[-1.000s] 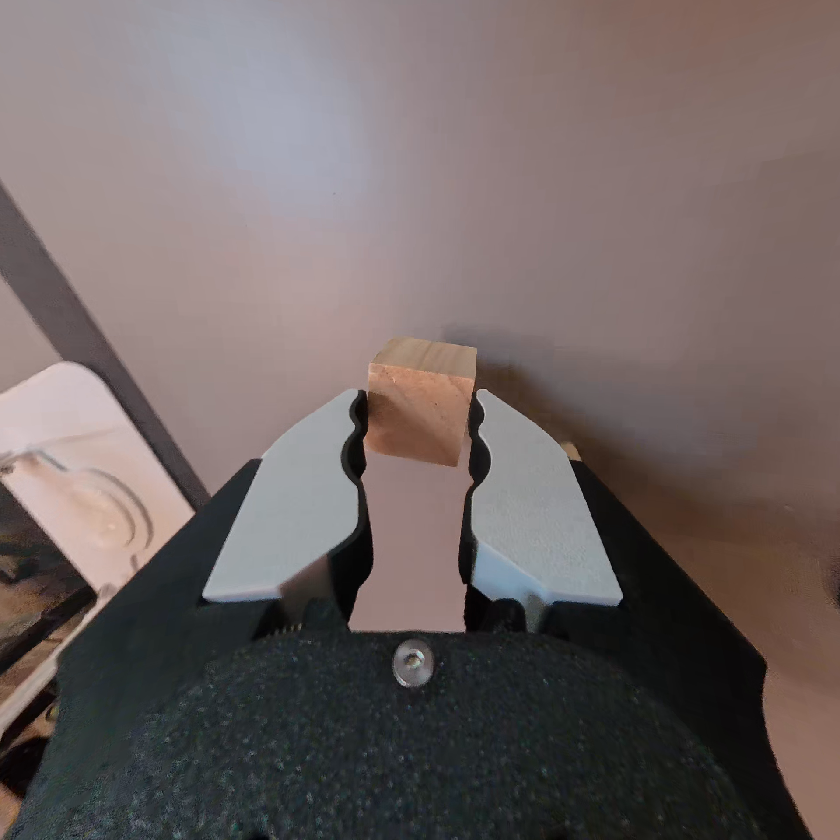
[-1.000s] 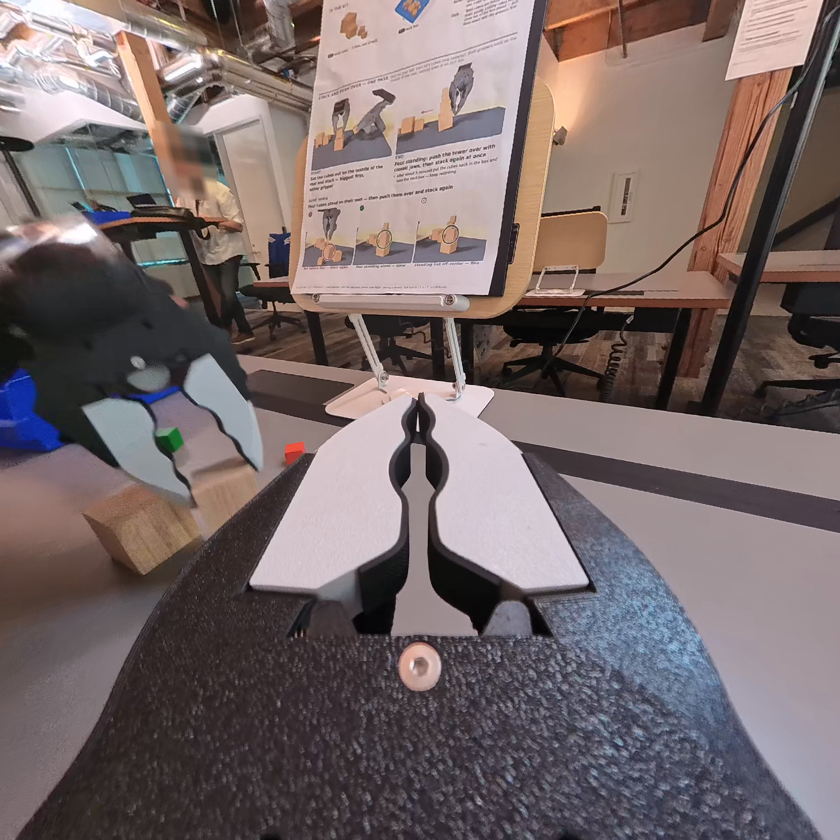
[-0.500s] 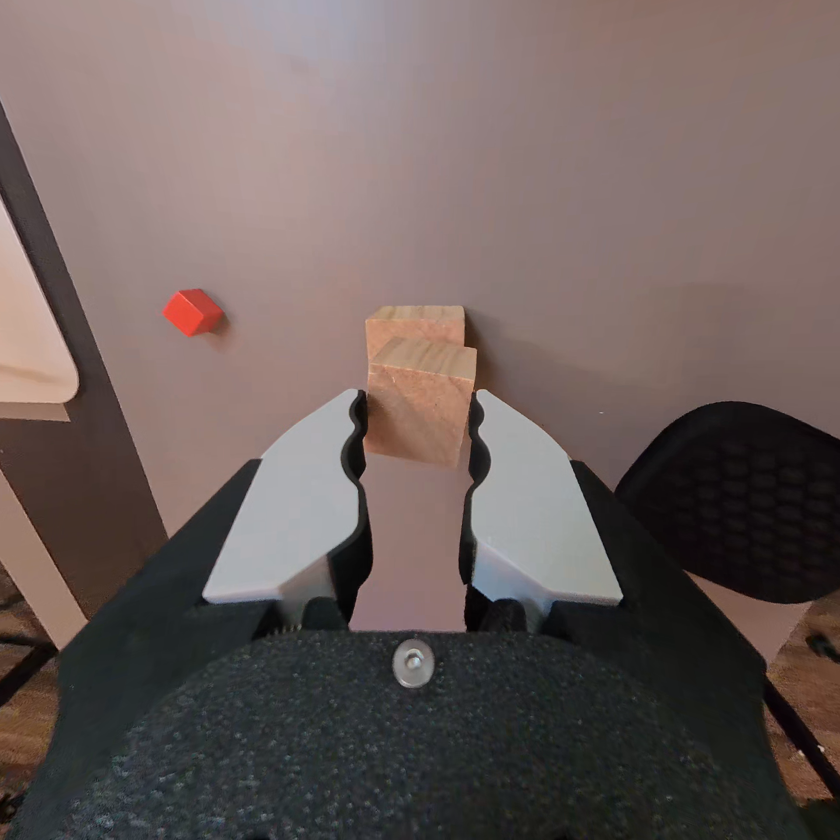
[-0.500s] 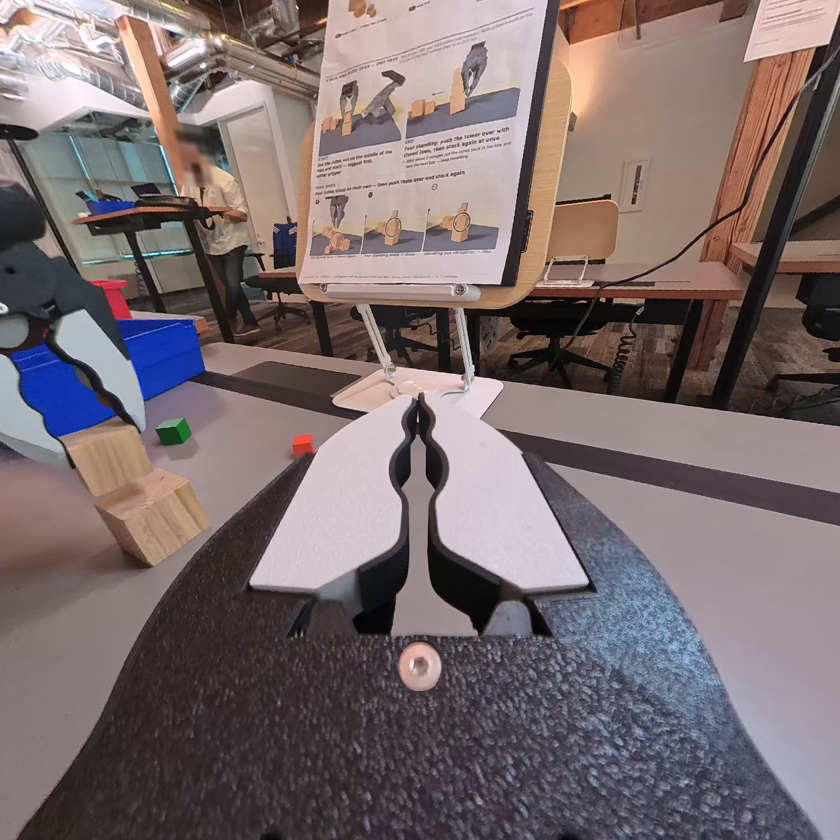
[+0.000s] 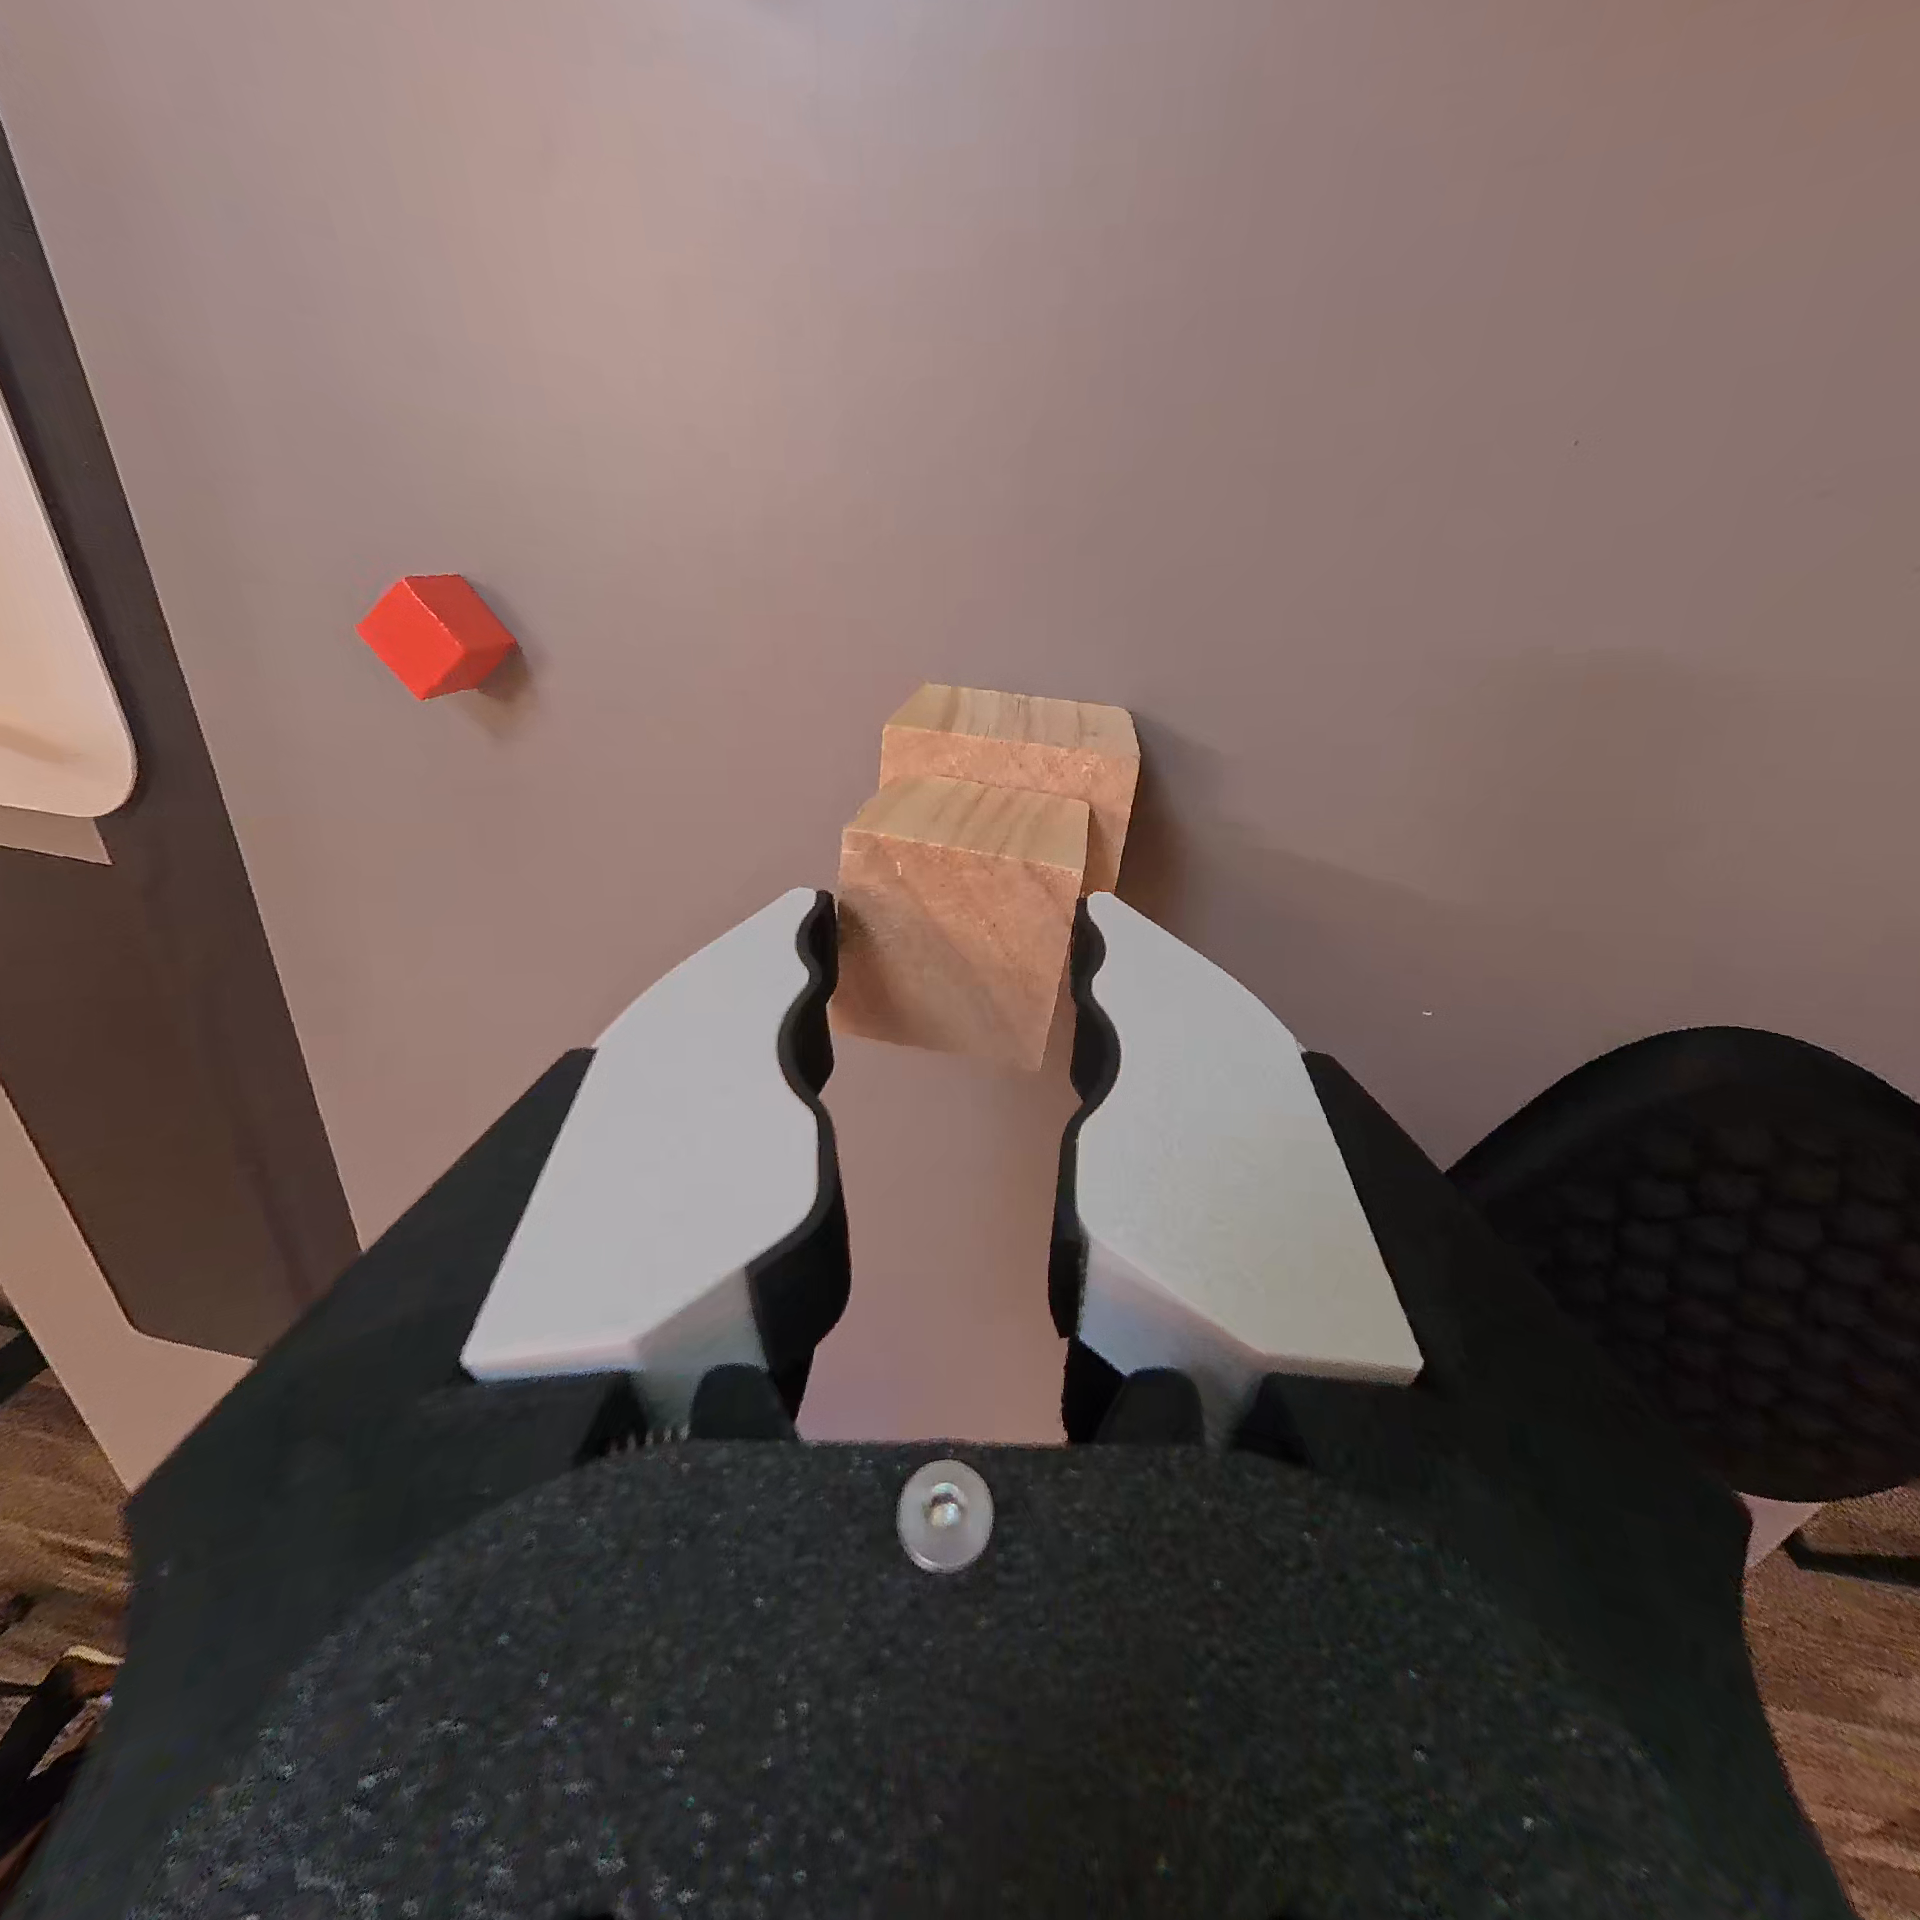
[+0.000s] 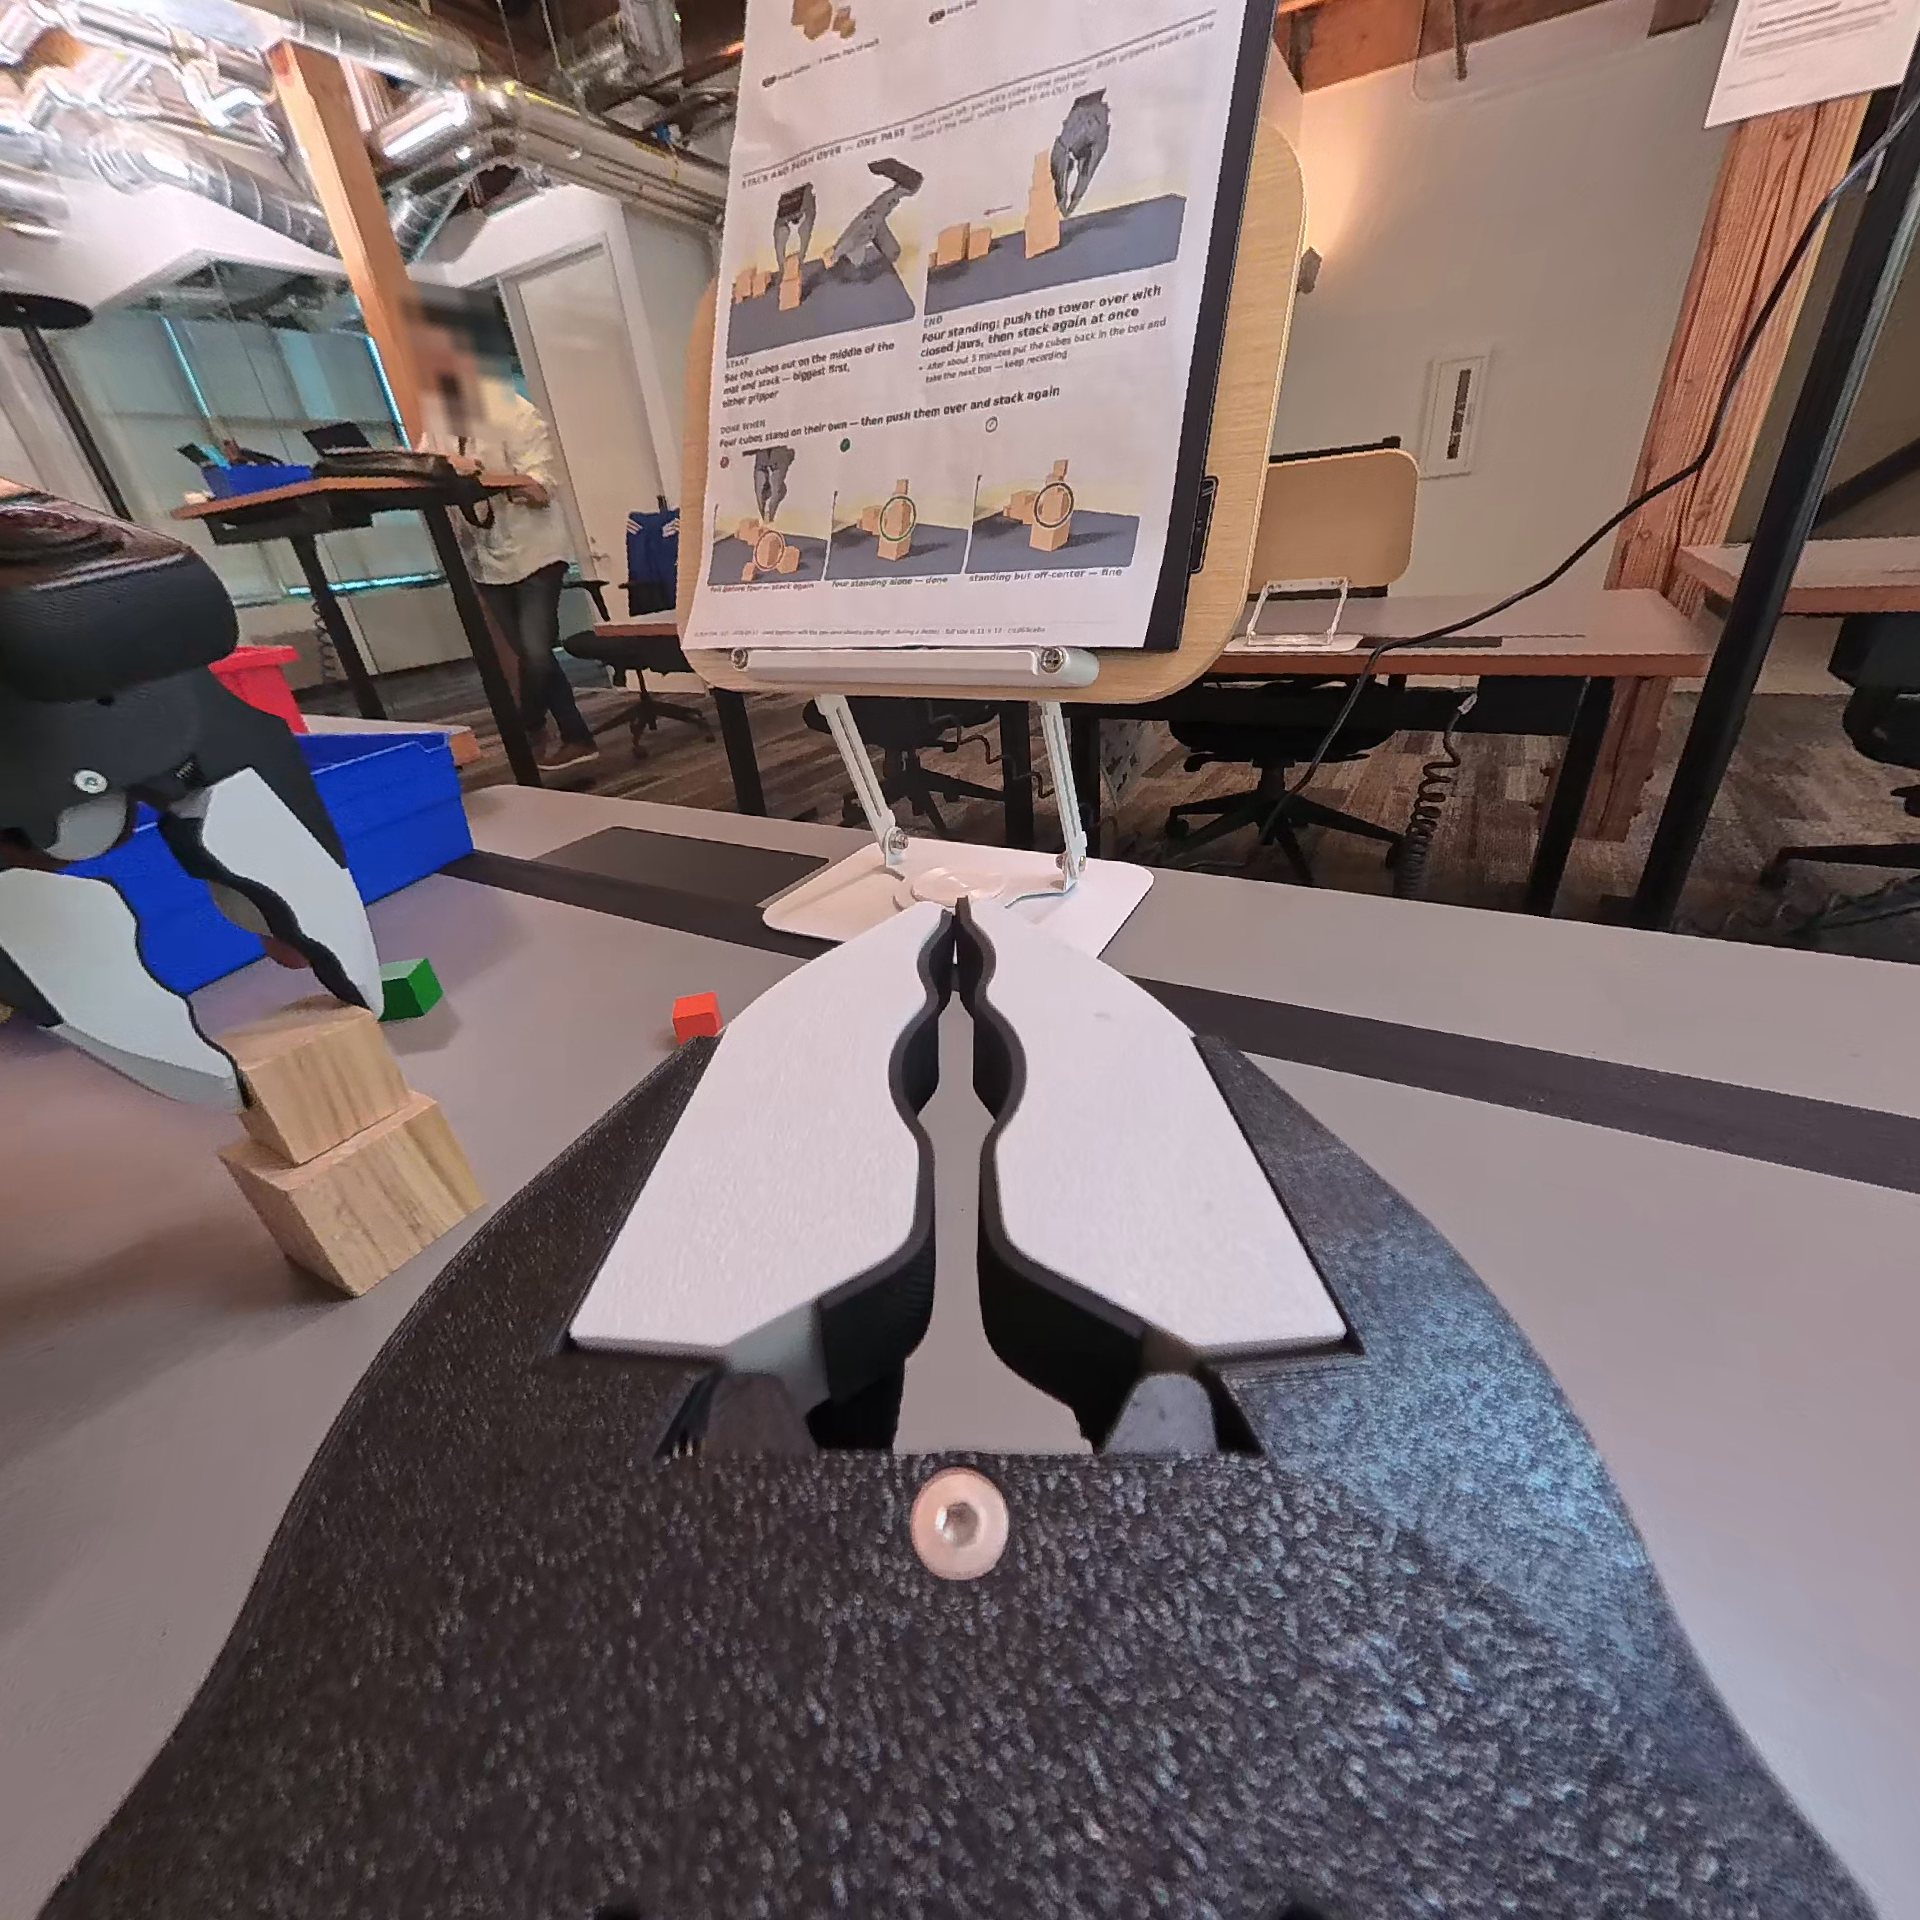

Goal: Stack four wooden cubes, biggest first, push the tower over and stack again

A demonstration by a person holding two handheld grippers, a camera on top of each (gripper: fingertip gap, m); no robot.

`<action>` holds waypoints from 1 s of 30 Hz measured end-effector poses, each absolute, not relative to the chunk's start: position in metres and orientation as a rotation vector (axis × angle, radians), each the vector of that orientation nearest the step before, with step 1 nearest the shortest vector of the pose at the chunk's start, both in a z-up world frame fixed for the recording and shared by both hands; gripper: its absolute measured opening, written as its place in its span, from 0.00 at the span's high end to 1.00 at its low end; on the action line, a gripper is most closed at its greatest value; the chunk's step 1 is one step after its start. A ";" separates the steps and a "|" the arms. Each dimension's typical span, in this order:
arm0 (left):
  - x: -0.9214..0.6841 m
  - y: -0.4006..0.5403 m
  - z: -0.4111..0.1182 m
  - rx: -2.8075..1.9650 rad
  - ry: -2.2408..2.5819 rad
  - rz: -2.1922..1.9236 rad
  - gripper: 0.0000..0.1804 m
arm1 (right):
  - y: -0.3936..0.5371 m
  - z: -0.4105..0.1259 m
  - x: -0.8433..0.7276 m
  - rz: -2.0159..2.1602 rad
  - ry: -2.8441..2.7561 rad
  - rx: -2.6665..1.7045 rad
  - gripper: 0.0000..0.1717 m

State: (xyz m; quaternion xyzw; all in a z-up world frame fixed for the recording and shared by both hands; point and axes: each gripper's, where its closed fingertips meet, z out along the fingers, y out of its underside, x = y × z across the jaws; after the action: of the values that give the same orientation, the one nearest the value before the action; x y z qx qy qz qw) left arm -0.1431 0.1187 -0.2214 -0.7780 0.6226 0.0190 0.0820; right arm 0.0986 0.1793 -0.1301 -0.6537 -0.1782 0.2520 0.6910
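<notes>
Now the left gripper (image 5: 954, 930) has a small wooden cube (image 5: 951, 940) clamped between its two pads, both fingers pressed flat against the cube's sides, jaws about a cube's width apart. That cube sits on top of a bigger wooden cube (image 6: 353, 1205) on the grey table (image 6: 1558, 1299), set a little off-centre, and whether it rests on it or is just above is hard to tell. Off to the left, a little red cube (image 5: 436, 636) lies on the table well clear of the stack, and a green cube (image 6: 410, 987) lies just behind the stack. Over on the other side, the right gripper (image 6: 956, 935) hangs above the table with its jaws fully together, nothing between them, pointing at the white base of a sheet stand (image 6: 1091, 894). A blue bin (image 6: 384, 800) sits far left
</notes>
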 end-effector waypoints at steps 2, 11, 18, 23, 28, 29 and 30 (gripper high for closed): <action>-0.142 0.118 -0.221 -2.321 1.858 0.056 0.76 | 0.179 -0.130 0.098 0.563 -0.399 -1.462 1.00; -0.141 0.116 -0.222 -2.315 1.851 0.097 0.76 | 0.179 -0.131 0.098 0.566 -0.402 -1.463 1.00; -0.139 0.116 -0.220 -2.316 1.814 0.064 0.72 | 0.179 -0.130 0.099 0.565 -0.400 -1.460 1.00; -0.135 0.117 -0.199 -2.265 1.728 -0.087 0.70 | 0.179 -0.129 0.100 0.562 -0.396 -1.458 1.00; -0.158 0.123 -0.183 -2.245 1.622 -0.142 0.70 | 0.179 -0.130 0.100 0.561 -0.399 -1.461 1.00; -0.166 0.125 -0.182 -2.234 1.606 -0.130 0.70 | 0.179 -0.130 0.100 0.560 -0.399 -1.461 1.00; -0.174 0.129 -0.180 -2.220 1.574 -0.108 0.72 | 0.179 -0.130 0.100 0.560 -0.398 -1.460 1.00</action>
State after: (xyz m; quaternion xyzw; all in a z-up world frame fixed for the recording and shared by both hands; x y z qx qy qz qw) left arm -0.1741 0.1291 -0.1803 -0.7974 0.5654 -0.0387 0.2074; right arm 0.1000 0.1792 -0.1301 -0.6533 -0.1780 0.2505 0.6920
